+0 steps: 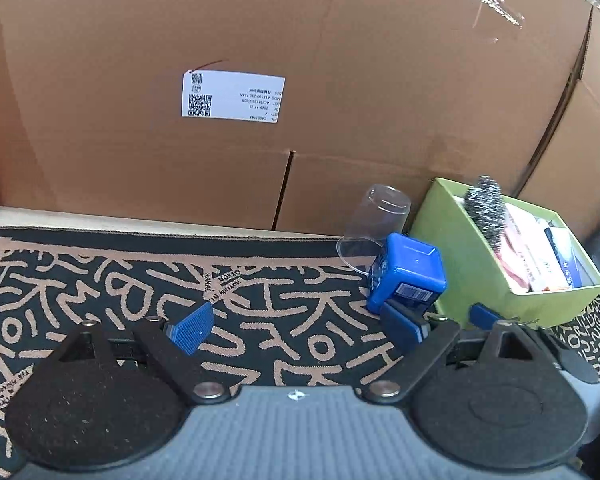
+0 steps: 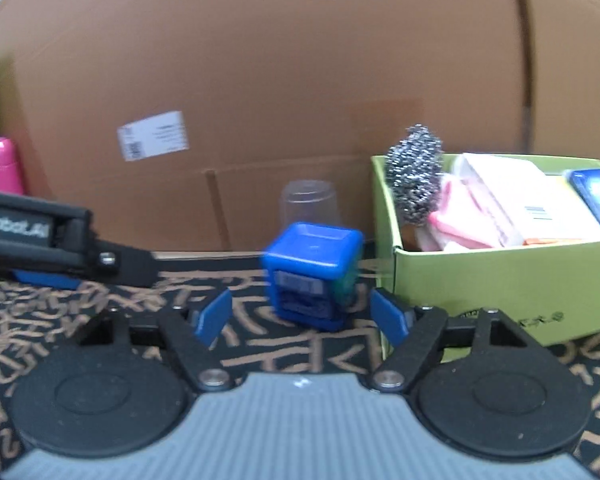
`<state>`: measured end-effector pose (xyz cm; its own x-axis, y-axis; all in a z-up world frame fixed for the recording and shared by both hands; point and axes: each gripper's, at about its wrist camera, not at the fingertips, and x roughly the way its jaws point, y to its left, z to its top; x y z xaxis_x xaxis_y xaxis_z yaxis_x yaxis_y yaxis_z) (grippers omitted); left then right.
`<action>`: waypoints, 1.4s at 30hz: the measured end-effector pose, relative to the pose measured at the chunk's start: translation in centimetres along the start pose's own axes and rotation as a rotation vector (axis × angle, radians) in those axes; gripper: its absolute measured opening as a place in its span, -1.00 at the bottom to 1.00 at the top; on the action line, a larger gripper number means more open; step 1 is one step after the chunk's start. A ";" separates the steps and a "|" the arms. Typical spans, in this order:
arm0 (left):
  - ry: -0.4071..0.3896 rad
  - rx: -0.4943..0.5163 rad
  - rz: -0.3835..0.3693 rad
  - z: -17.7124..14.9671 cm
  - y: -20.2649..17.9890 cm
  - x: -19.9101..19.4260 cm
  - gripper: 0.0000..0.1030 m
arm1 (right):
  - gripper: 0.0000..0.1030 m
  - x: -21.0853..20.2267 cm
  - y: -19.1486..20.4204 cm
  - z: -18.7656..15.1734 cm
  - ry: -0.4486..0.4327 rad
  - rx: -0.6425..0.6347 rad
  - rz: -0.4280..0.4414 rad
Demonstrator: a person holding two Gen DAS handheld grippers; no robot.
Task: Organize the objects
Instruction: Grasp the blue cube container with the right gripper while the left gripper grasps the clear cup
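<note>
Nearest the lens in the right wrist view, the right gripper point(image 2: 302, 316) stands with its jaws wide and nothing between the pads; no pad touches anything. Left to right in this view: a pink bottle point(image 2: 2, 166) at the far left against the large cardboard carton point(image 2: 280, 80); the left gripper point(image 2: 66, 280) reaching in from the left edge, low over the patterned mat point(image 2: 300, 356); a blue square container point(image 2: 314, 274) just ahead of the open jaws, roughly centred on their gap and tilted, its short upright axis leaning; a clear plastic cup point(image 2: 310, 204) upside down close behind it; then the green box point(image 2: 500, 280), already filled with a steel wool scrubber point(image 2: 414, 172) and packets.

Seen from the left wrist view, the left gripper point(image 1: 296, 330) is likewise spread wide and empty, and the blue square container point(image 1: 406, 274) sits to its right, near the right-hand pad.

Judged from this layout, the right gripper is the better placed: the container lies straight ahead of it. Open mat extends to the left; on the right, the green box wall stands just beside the container and the cup crowds it behind, so room for the right-hand pad is narrow
</note>
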<state>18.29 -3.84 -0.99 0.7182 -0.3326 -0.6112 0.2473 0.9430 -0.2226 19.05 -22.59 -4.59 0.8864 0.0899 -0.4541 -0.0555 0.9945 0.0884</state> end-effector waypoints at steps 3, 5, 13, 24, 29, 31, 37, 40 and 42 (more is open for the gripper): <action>0.001 0.001 -0.015 0.1 0.0 0.5 0.81 | 0.58 0.1 0.2 -0.1 0.020 0.012 -0.076; 0.002 0.003 -0.020 0.4 0.0 0.8 0.81 | 0.58 0.5 0.7 0.0 0.035 -0.002 -0.035; -0.032 0.018 -0.025 2.1 0.7 0.9 0.81 | 0.58 4.7 4.3 0.8 0.076 -0.040 -0.152; -0.035 0.081 -0.113 4.6 -2.4 5.2 0.81 | 0.10 2.1 2.0 -0.8 0.077 -0.069 -0.068; -0.054 0.109 -0.147 5.0 -5.2 8.7 0.81 | 0.11 -1.2 0.4 -2.3 0.088 -0.085 0.014; -0.058 0.130 -0.139 5.1 -6.0 10.2 0.81 | 0.11 -2.2 -0.1 -2.7 0.089 -0.080 0.028; -0.019 0.220 -0.108 4.5 -7.3 14.0 0.37 | 0.11 -2.5 -0.5 -2.9 0.091 -0.072 0.050; -0.002 0.226 -0.120 4.2 -7.0 14.5 0.02 | 0.11 -2.8 -0.8 -2.8 0.095 -0.072 0.057; 0.003 0.218 -0.124 3.8 -6.5 13.6 -0.03 | 0.11 -2.8 -1.1 -2.2 0.101 -0.068 0.062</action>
<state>28.93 -14.48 -4.99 0.6714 -0.4459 -0.5919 0.4685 0.8742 -0.1272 15.60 -23.82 -5.31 0.8298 0.1528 -0.5367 -0.1426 0.9879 0.0607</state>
